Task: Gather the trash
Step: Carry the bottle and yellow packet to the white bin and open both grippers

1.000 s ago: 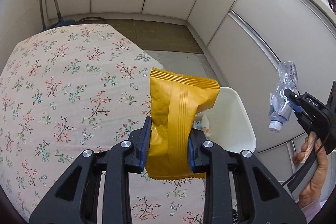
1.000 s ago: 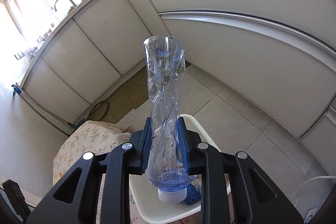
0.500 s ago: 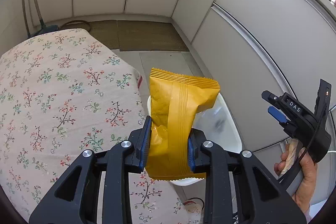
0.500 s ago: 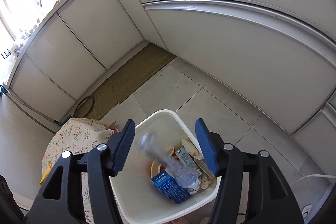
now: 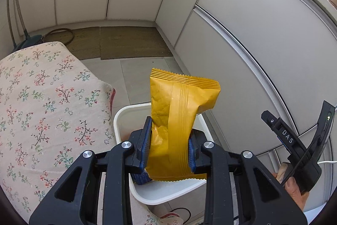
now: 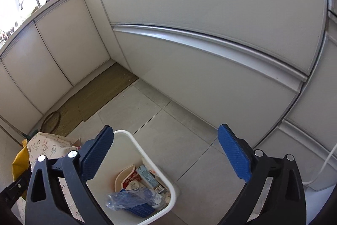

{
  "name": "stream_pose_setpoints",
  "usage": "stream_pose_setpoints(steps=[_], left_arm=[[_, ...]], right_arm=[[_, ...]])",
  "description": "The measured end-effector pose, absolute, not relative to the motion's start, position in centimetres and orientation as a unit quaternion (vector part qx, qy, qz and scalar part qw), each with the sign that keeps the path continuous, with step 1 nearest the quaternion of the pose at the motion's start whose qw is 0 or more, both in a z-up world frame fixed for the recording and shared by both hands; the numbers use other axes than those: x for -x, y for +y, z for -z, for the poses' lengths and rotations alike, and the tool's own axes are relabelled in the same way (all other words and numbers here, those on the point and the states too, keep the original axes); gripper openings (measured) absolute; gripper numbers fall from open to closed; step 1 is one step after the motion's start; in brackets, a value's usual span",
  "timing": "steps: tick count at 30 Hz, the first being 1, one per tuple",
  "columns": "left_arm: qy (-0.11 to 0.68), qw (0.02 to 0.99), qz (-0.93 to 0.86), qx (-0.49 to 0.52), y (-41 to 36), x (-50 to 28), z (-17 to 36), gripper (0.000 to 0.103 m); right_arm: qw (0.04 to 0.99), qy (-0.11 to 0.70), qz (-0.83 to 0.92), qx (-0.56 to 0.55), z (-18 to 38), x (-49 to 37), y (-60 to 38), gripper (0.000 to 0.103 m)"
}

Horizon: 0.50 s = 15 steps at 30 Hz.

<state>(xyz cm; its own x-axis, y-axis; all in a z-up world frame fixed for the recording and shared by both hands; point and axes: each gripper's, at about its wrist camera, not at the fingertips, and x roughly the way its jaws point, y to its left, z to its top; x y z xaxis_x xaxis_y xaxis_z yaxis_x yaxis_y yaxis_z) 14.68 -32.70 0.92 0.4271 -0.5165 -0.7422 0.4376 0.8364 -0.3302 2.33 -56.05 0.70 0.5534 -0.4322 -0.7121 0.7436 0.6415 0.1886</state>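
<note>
My left gripper [image 5: 169, 149] is shut on a yellow snack bag [image 5: 179, 119] and holds it upright over the white trash bin [image 5: 126, 113] beside the table. The bag also shows at the left edge of the right wrist view [image 6: 20, 159]. My right gripper [image 6: 166, 153] is wide open and empty above the bin [image 6: 147, 153]. A crushed clear plastic bottle [image 6: 130, 198] lies inside the bin on other trash, among it a blue carton [image 6: 139, 209]. The right gripper also shows at the right of the left wrist view [image 5: 294, 140].
A table with a floral cloth [image 5: 42, 102] stands left of the bin. White cabinet fronts [image 6: 210, 56] run along the right and back. A brown mat [image 5: 130, 41] lies on the tiled floor. A white cable [image 6: 324, 163] hangs at far right.
My right gripper opened and the plastic bottle fell into the bin. My left gripper carried the yellow bag from over the table to over the bin.
</note>
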Motion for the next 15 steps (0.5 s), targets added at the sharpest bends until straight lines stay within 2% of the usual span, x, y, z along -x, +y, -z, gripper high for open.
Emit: stream_pose_setpoints(steps=[8, 11, 13, 15], left_arm=[[0.448, 0.844, 0.296, 0.014, -37.3, -15.8, -1.2, 0.03], [0.457, 0.841, 0.289, 0.002, -38.4, -16.3, -0.6, 0.04], [0.462, 0.84, 0.284, 0.003, -38.6, -16.5, -0.2, 0.059], [0.463, 0.839, 0.286, -0.003, -38.6, -16.3, 0.0, 0.062]], right_arm=[[0.843, 0.315, 0.371, -0.23, -1.1, -1.0, -56.6, 0.096], [0.84, 0.317, 0.374, -0.232, -1.0, -0.8, -56.9, 0.096], [0.839, 0.318, 0.376, -0.233, -0.9, -0.9, -56.9, 0.096], [0.838, 0.318, 0.378, -0.232, -0.9, -0.8, -57.0, 0.096]])
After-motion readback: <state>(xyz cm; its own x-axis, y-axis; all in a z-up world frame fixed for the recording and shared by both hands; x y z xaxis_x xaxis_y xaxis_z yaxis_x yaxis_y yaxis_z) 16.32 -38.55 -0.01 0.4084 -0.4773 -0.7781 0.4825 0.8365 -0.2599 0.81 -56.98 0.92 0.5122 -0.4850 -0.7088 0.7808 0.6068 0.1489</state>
